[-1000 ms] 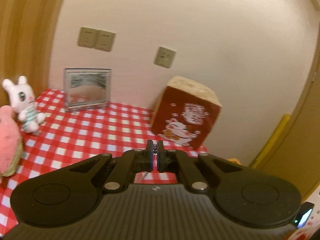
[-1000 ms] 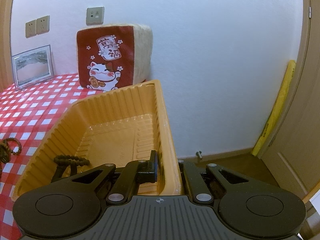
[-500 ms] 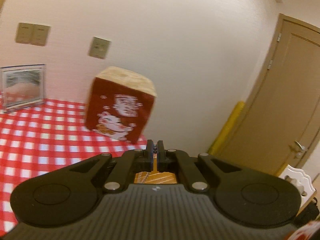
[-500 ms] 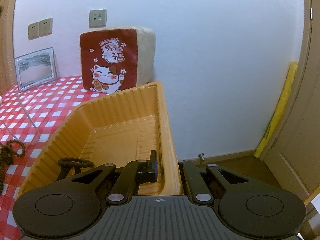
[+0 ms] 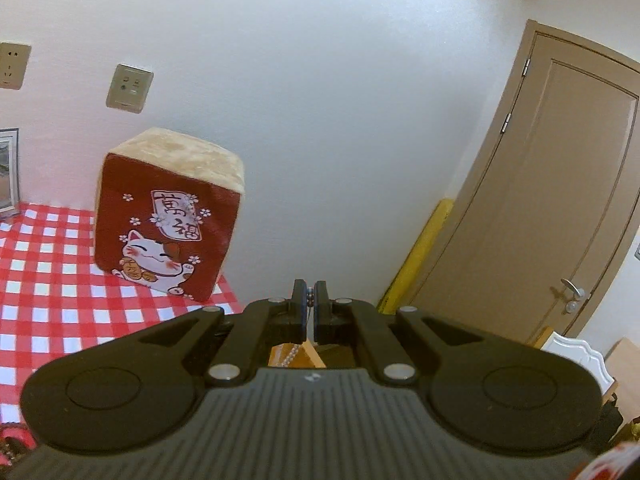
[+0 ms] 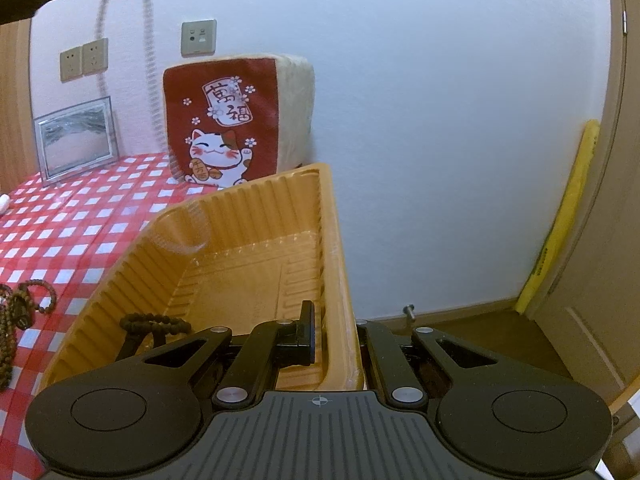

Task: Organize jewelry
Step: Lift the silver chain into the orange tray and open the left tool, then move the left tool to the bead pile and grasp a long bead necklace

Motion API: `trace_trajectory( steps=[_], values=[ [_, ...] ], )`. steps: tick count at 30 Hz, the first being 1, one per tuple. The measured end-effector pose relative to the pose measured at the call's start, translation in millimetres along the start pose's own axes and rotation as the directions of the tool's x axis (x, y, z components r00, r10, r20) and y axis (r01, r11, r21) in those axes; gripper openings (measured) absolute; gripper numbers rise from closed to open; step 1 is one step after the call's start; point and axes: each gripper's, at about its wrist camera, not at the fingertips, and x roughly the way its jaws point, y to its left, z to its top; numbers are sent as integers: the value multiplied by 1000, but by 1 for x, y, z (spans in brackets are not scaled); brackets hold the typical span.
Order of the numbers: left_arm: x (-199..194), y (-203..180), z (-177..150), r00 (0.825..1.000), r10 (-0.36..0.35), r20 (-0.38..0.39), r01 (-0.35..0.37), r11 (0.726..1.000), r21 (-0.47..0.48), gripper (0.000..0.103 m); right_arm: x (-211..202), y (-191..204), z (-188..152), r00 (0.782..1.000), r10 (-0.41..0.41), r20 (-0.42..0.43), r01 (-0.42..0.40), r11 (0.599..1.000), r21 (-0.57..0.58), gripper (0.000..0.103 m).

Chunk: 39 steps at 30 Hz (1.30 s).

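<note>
My right gripper (image 6: 332,332) is shut on the right wall of an orange plastic tray (image 6: 256,216) at the table's right end. A dark bead bracelet (image 6: 154,324) lies in the tray's near left corner. My left gripper (image 5: 308,304) is shut on a pale bead necklace (image 5: 309,294). In the right wrist view that necklace (image 6: 151,72) hangs blurred from the left gripper at top left, its lower end over the tray's far left corner. A slice of the tray (image 5: 294,355) shows under the left gripper. More brown beads (image 6: 18,320) lie on the cloth left of the tray.
A red-and-white checked cloth (image 6: 72,232) covers the table. A red lucky-cat cushion (image 6: 232,120) stands against the wall behind the tray. A framed picture (image 6: 76,138) leans at the far left. A yellow roll (image 6: 560,224) and a door (image 5: 540,200) are to the right.
My left gripper has swung right with the necklace, from over the cloth to above the tray. The necklace now dangles over the tray's far left corner. The right gripper kept its hold.
</note>
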Motion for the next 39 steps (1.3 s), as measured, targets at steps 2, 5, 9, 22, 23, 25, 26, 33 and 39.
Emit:
trace_trajectory(
  steps=[2, 5, 9, 22, 23, 25, 26, 33, 39],
  values=[
    [12, 2, -9, 999, -15, -29, 14, 999, -28, 2, 1, -1, 0, 1000, 3, -1, -3, 1000, 1, 6],
    [33, 8, -31, 994, -22, -111, 15, 998, -60, 2, 1, -1, 0, 1000, 7, -2, -7, 1000, 3, 6],
    [58, 16, -77, 964, 7, -265, -26, 997, -68, 2, 1, -2, 0, 1000, 11, -4, -11, 1000, 7, 6],
    [55, 27, -128, 918, 18, -396, -63, 993, -99, 24, 6, -2, 2, 1000, 8, -15, -8, 1000, 7, 6],
    [54, 25, -126, 920, 18, -393, -60, 994, -95, 25, 6, -2, 2, 1000, 8, -16, -8, 1000, 7, 6],
    [51, 24, -120, 922, 21, -387, -61, 994, -92, 27, 8, -2, 1, 1000, 7, -18, -6, 1000, 9, 6],
    [47, 24, -119, 924, 27, -383, -66, 994, -89, 27, 8, -2, 1, 1000, 6, -18, -6, 1000, 9, 6],
    [16, 31, -112, 933, 82, -350, -113, 991, -68, 29, 12, -1, 0, 1000, 1, -21, -1, 1000, 10, 6],
    [-21, 49, -110, 924, 210, -319, -229, 973, -22, 30, 13, 0, 0, 1000, -1, -20, 2, 1000, 8, 6]
  ],
)
